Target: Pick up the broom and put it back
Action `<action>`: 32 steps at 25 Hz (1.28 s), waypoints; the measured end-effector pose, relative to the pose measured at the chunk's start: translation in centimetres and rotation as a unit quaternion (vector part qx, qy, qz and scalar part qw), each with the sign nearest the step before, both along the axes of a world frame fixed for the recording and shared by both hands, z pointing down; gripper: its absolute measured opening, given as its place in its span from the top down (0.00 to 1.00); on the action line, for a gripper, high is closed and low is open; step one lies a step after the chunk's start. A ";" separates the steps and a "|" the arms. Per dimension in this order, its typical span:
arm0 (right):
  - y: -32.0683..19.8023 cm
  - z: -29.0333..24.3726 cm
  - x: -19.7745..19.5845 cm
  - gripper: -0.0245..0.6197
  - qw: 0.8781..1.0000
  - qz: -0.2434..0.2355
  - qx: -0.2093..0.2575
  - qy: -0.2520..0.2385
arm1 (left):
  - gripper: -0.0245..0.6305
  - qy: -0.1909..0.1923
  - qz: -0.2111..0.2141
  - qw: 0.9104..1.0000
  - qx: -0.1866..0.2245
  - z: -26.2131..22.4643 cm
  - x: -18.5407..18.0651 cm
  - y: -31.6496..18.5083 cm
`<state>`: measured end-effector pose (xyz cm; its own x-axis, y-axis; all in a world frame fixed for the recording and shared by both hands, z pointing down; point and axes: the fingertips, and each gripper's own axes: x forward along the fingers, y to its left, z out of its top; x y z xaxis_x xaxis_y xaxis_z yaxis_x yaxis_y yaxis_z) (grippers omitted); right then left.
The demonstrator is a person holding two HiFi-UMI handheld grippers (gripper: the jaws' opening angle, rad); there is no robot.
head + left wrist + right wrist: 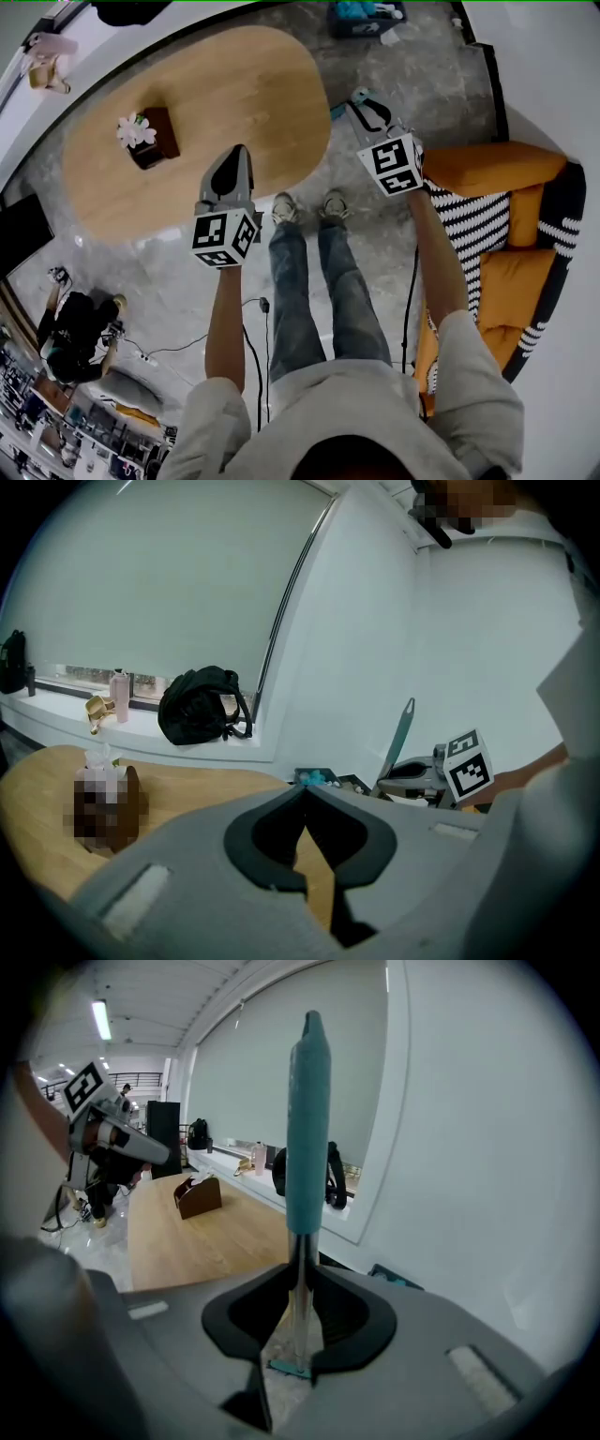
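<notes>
The broom has a teal grip [308, 1119] on a thin metal shaft, which stands upright between my right gripper's [298, 1283] jaws. The jaws are shut on the shaft just below the teal grip. A small teal part of the broom shows on the floor below. In the head view the right gripper [364, 105] is over the grey floor by the table's right end, and a bit of the teal broom [337, 111] shows beside it. The left gripper [302, 799] has its jaws closed tip to tip with nothing in them. It hangs over the table's near edge [238, 155]. From the left gripper view the broom grip [398, 735] rises above the right gripper.
An oval wooden table [216, 84] carries a brown tissue box [150, 138]. An orange sofa [511, 169] with a striped cushion [469, 225] is at the right. A dark bin with teal items [366, 17] sits by the wall. A black backpack [200, 705] lies on the window sill. Cables cross the floor.
</notes>
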<state>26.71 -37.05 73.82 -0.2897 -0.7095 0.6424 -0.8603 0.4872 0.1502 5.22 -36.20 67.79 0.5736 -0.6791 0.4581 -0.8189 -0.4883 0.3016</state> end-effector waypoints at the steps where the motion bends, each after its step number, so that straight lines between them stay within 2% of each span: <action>1: -0.2 0.5 -0.5 0.84 1.000 -0.007 -0.006 0.001 | 0.96 0.000 -0.002 1.000 0.000 0.1 -0.1 -0.1; 11: -2.6 2.4 -5.1 0.84 0.998 -0.069 -0.001 0.011 | 0.96 0.002 -0.012 1.000 -0.010 1.2 -1.4 -0.1; 17: -3.3 2.8 -5.4 0.84 0.997 -0.075 0.000 0.018 | 0.96 0.002 -0.016 1.000 -0.011 1.2 -2.0 -0.3; 21: -3.7 3.2 -5.7 0.83 0.994 -0.100 -0.003 0.037 | 0.96 0.003 -0.019 1.000 -0.011 1.4 -2.4 -0.4; 30: -3.8 3.0 -5.7 0.82 0.996 -0.086 0.012 0.036 | 0.96 0.004 -0.018 1.000 -0.012 1.6 -2.5 -0.3; 32: -3.9 2.9 -5.8 0.77 0.996 -0.085 0.010 0.029 | 0.96 0.005 -0.019 1.000 -0.011 1.5 -2.5 -0.3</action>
